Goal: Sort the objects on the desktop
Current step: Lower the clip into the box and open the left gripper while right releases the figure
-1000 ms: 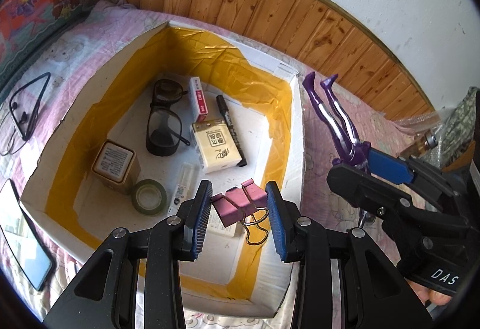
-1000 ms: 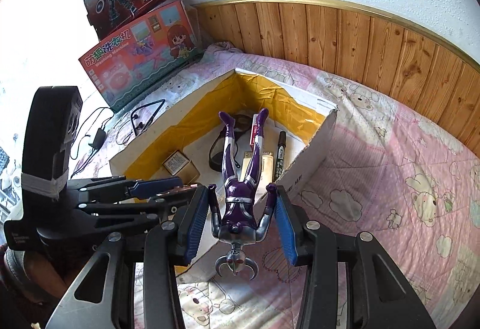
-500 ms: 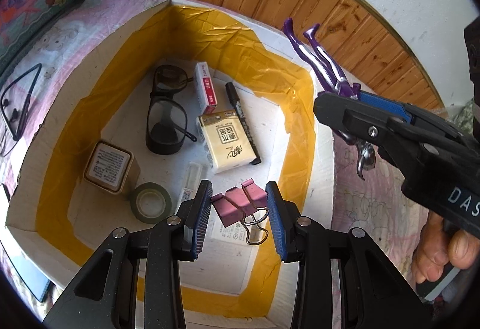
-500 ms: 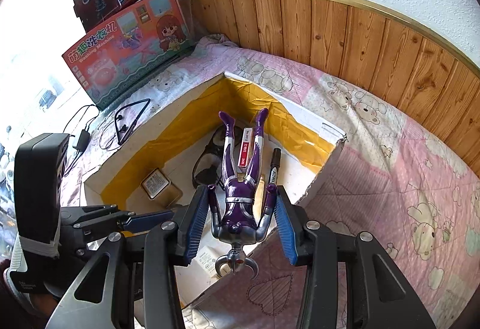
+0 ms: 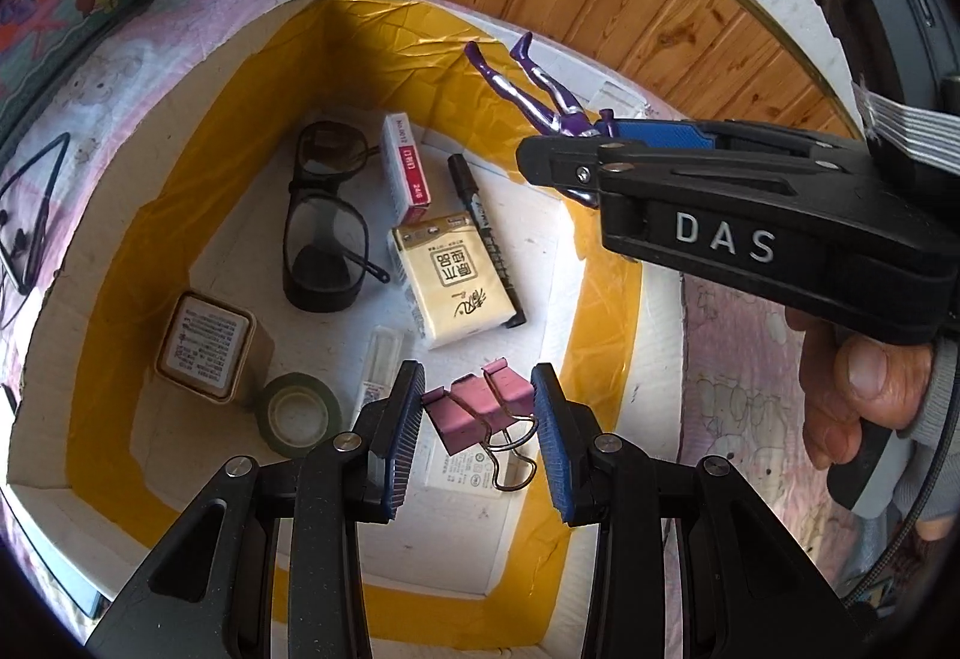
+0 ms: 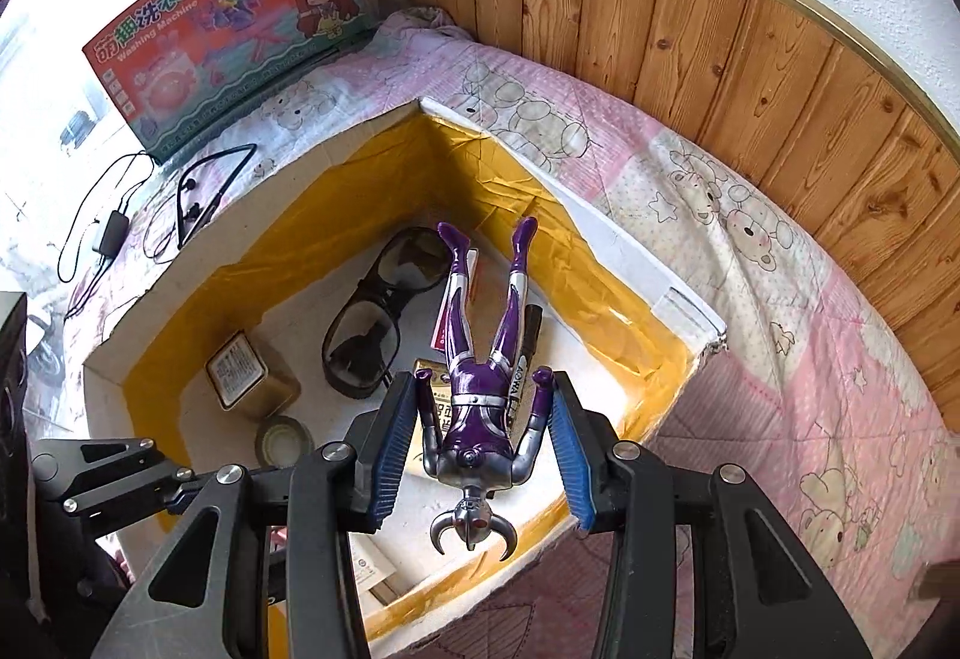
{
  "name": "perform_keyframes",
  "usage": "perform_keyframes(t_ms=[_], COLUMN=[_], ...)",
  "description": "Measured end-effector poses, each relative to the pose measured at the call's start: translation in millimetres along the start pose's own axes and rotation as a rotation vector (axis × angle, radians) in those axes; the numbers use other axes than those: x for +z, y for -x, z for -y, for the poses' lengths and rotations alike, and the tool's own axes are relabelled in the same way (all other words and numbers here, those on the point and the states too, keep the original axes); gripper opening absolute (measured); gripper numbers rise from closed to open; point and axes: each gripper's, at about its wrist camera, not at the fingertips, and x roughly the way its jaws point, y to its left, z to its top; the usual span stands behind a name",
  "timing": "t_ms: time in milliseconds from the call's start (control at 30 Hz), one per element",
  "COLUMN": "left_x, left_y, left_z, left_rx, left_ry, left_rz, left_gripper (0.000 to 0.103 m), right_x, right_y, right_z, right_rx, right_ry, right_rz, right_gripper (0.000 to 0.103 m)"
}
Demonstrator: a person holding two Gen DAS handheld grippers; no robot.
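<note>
1. One white box (image 5: 108,215) with yellow tape lining fills frame centre, holding glasses, marker, tissue pack.
2. Right gripper (image 6: 489,443) clamped on purple figure (image 6: 480,359) at the arms, centre frame over the box; looks like light, stiff plastic, thin legs probably fragile, torso the safer hold. "DAS" printed on gripper.
3. Left gripper (image 5: 474,419) clamped on pink binder clip (image 5: 480,407), lower centre; small, springy, likely slippery.

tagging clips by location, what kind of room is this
Probably a bedroom or child's room at home: a pink bear-print quilt covers the surface, wood panelling lines the wall, and toy boxes stand behind the sorting box.
</note>
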Motion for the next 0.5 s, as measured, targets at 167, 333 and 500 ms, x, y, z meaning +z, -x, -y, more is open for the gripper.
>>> perform_keyframes(t_ms=[167,333,500], left_x=[2.8,5.9,10.1], left_y=[-6.7,-16.7,-18.8], left_z=[-3.3,-9.9,-14.1], left_rx=[-0.006,-0.049,-0.064], left_ry=[0.013,0.065,0.093], left_rz=[-0.023,-0.067,-0.071], left_gripper=[0.038,0.038,0.038], right_x=[13.5,22.1,27.7], right_y=[-16.6,-35.8,-49.7], right_z=[-2.0,-2.2,-4.2], right_rx=[-0.026,-0.054,-0.074], right_ry=[0.049,0.097,0.142], right_rz=[-0.049,-0.112,-0.154], right_gripper=[0.045,0.045,0.046])
